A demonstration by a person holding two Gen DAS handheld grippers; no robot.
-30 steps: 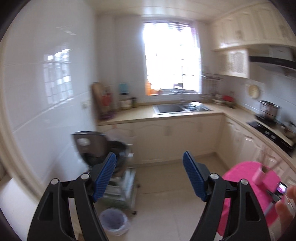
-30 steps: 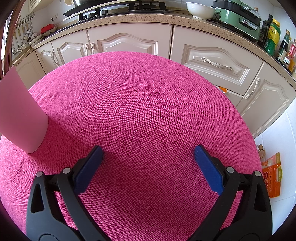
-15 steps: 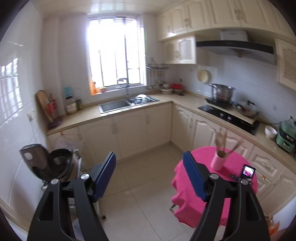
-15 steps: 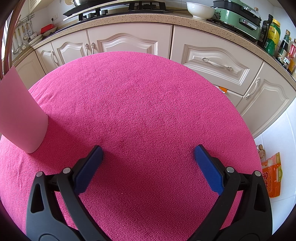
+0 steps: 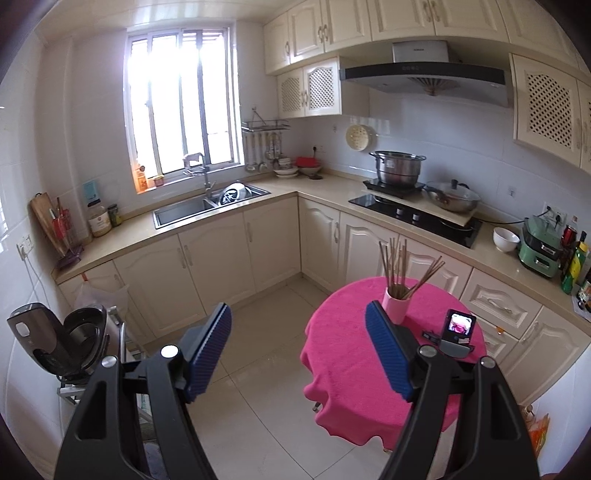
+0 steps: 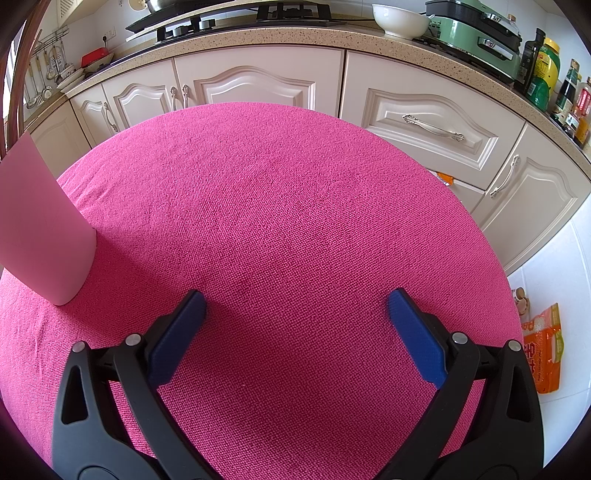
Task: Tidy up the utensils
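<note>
Blue ribbed pads line both tools. The left gripper [image 5: 298, 345], jaws wide and empty, is held high above the tiled floor; only its view shows the whole round table [image 5: 354, 384], the pink cup [image 5: 396, 308] bristling with chopsticks [image 5: 399, 269], and the right gripper [image 5: 456, 338] resting behind it. Close up, the right gripper [image 6: 295, 319] gapes over coarse woven magenta cloth, the cup [image 6: 40, 225] at left cut off, its chopsticks barely visible.

left wrist: high and far back, looking down across the kitchen at the round pink-clothed desk [image 5: 354, 369] | right wrist: low, close over the same desk [image 6: 295, 203], facing the cabinets | shared: desk top, pink cup [image 5: 395, 308] [image 6: 40, 229], green cooker [image 5: 541, 251] [image 6: 476, 33]
</note>
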